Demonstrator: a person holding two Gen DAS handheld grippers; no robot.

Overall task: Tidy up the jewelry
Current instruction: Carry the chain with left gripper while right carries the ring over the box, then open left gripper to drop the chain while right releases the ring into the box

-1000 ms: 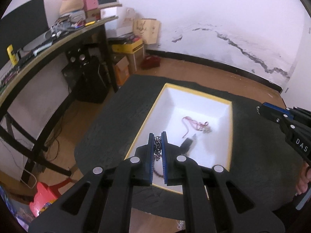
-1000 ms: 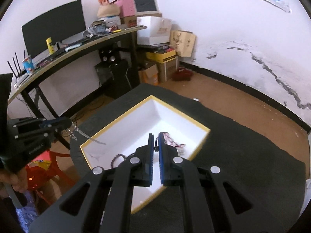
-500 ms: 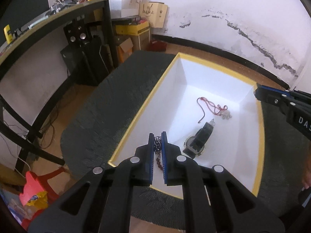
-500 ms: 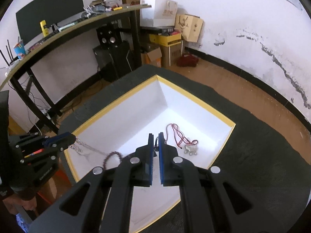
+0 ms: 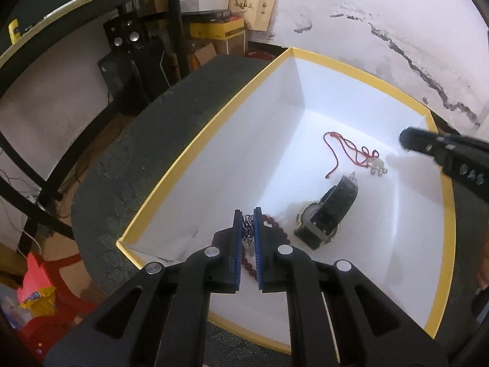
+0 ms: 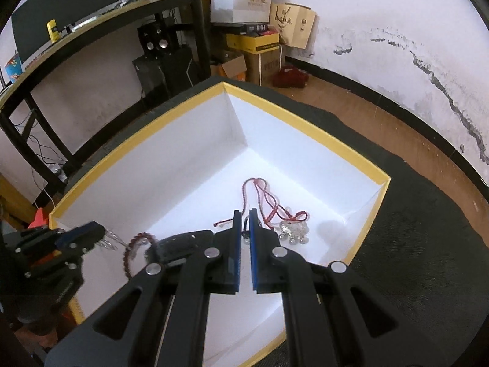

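A white box with a yellow rim (image 5: 195, 148) (image 6: 308, 125) sits on a dark round table. Inside lie a red cord necklace with silver beads (image 5: 351, 153) (image 6: 275, 211), a black wristwatch (image 5: 331, 211) and a dark red bead bracelet (image 5: 275, 226) (image 6: 134, 250). My left gripper (image 5: 248, 214) is shut on a silver chain (image 5: 247, 232) low over the box's near left part; it also shows in the right wrist view (image 6: 82, 235). My right gripper (image 6: 243, 214) is shut, low over the box beside the red necklace, with something small and dark between its tips.
A long desk (image 6: 91, 21) with clutter stands at the left. Speakers (image 5: 125, 38), cardboard boxes (image 6: 259, 52) and paper bags (image 6: 290, 21) stand on the floor by the cracked wall. A red plastic item (image 5: 33, 278) lies at the lower left.
Both grippers have come down and forward into the box. The left one has carried the silver chain down to just above the bead bracelet.
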